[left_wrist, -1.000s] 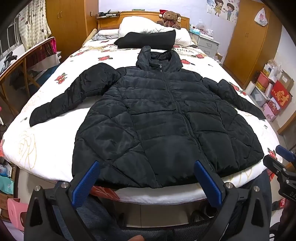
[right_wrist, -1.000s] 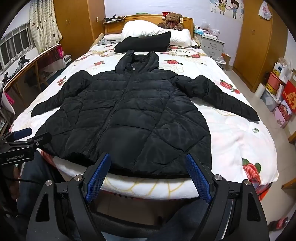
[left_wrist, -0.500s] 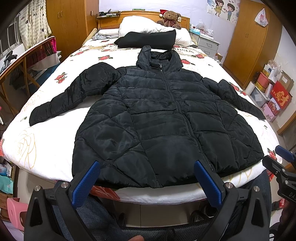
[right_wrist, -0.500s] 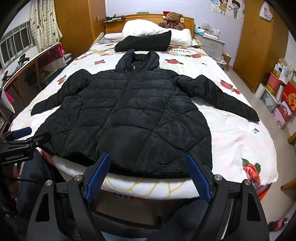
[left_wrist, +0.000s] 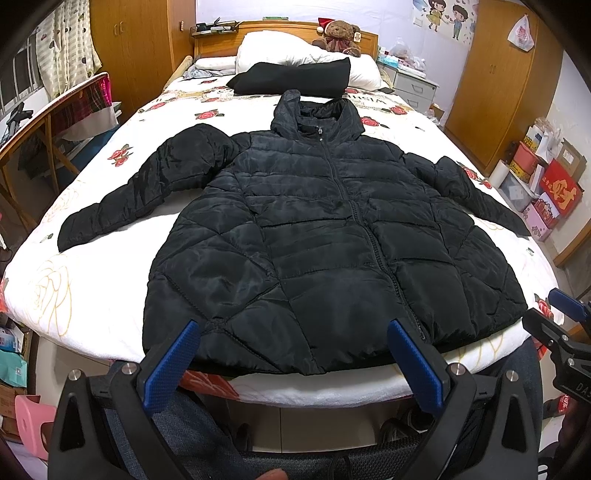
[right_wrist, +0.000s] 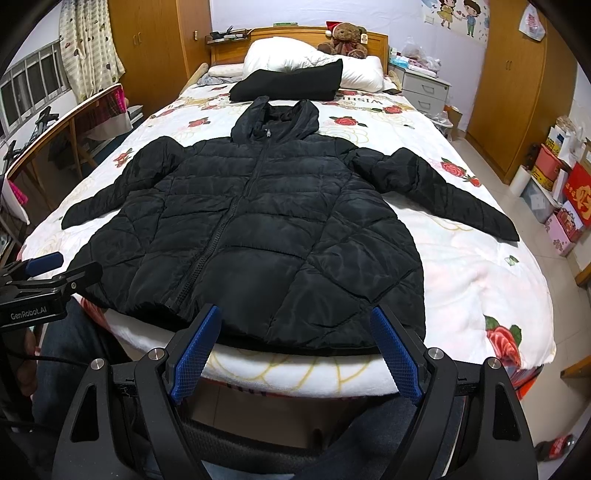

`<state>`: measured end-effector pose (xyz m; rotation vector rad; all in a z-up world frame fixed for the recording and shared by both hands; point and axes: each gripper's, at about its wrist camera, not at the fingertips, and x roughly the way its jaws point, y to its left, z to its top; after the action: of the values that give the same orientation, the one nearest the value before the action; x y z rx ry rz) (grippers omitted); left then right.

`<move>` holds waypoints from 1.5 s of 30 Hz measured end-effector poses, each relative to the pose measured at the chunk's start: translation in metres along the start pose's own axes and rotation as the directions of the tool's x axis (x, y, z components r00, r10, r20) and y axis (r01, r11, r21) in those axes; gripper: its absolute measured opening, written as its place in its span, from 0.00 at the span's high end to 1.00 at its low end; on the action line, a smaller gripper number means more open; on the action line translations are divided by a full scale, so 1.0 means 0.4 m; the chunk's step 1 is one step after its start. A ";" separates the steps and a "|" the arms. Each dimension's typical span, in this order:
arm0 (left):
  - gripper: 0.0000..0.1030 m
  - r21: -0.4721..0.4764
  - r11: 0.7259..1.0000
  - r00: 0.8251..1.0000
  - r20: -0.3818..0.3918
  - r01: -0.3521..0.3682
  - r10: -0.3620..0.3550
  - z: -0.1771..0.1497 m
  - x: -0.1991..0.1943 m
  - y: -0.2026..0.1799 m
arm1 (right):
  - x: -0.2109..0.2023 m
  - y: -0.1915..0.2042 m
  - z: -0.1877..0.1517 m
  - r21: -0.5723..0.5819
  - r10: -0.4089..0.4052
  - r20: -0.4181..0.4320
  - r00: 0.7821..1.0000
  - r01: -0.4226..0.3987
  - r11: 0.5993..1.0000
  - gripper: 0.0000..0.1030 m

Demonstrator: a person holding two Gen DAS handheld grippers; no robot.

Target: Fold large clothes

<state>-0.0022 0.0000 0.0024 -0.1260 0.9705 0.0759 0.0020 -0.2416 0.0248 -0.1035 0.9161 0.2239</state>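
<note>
Both tongs (left_wrist: 293, 334) (right_wrist: 295, 321) gape over the jacket (left_wrist: 325, 236); only right view shows its right cuff (right_wrist: 508, 232).

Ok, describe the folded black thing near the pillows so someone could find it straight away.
Start at the bed with the rose-patterned cover and look toward its wooden headboard. The folded black garment lies just below the white pillow, beyond the jacket; unlike the spread, quilted jacket, it is a smooth, compact bundle.

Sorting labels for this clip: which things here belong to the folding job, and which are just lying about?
For the job:
black jacket, spread flat
bed under it
left tongs, open
right tongs, open

Lying about:
teddy bear
pillow
folded black cloth
</note>
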 end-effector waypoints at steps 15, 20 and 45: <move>0.01 -0.002 1.000 1.000 0.000 0.000 0.000 -0.001 -0.001 -0.001 | 0.002 0.002 0.000 -0.001 0.000 -0.001 1.000 0.000 1.000 0.19; 0.01 -0.005 1.000 1.000 -0.002 0.001 -0.001 -0.004 -0.004 -0.001 | 0.001 0.002 0.001 -0.002 -0.001 -0.002 1.000 0.001 1.000 0.19; 0.01 0.000 1.000 1.000 -0.007 -0.023 0.023 0.014 0.038 0.017 | 0.045 0.010 0.017 -0.012 0.045 -0.004 0.999 -0.045 0.999 0.19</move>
<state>0.0102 0.0077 -0.0074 -0.1151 0.9792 0.0963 0.0169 -0.2337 0.0148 -0.0945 0.9210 0.2714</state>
